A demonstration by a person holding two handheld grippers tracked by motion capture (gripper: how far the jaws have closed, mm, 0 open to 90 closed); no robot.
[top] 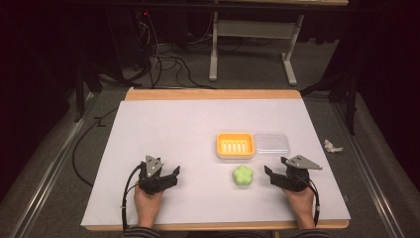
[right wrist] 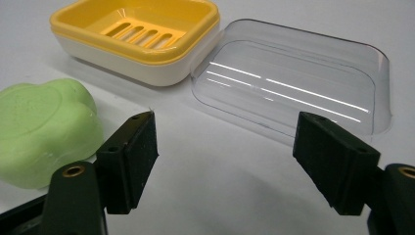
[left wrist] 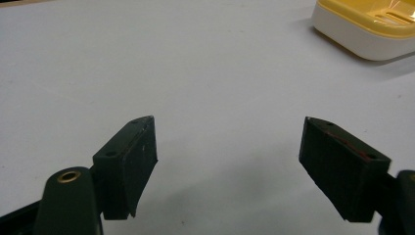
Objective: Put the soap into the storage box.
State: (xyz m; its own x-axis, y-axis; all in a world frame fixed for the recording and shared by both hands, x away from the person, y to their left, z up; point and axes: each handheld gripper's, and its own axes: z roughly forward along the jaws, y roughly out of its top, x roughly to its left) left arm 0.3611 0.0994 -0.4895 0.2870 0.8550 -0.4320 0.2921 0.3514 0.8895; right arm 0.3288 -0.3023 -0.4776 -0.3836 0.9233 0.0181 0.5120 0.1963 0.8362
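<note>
On the white surface the green soap is seen between both grippers, just before the yellow soap dish; left gripper and right gripper are held open, empty.

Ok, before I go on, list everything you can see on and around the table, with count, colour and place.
soap: 1, green, flower-shaped, on the white sheet between the two grippers, nearer the right one
soap dish: 1, yellow tray on a white base, mid-table beyond the soap
clear lid: 1, transparent, lying against the dish's right side
white sheet: 1, covers the table top
table: 1, wooden edge showing
crumpled paper: 1, white, on the floor right of the table
cables: several, black, floor beyond the table
left gripper: 1, black, jaws open, empty
right gripper: 1, black, jaws open, empty
</note>
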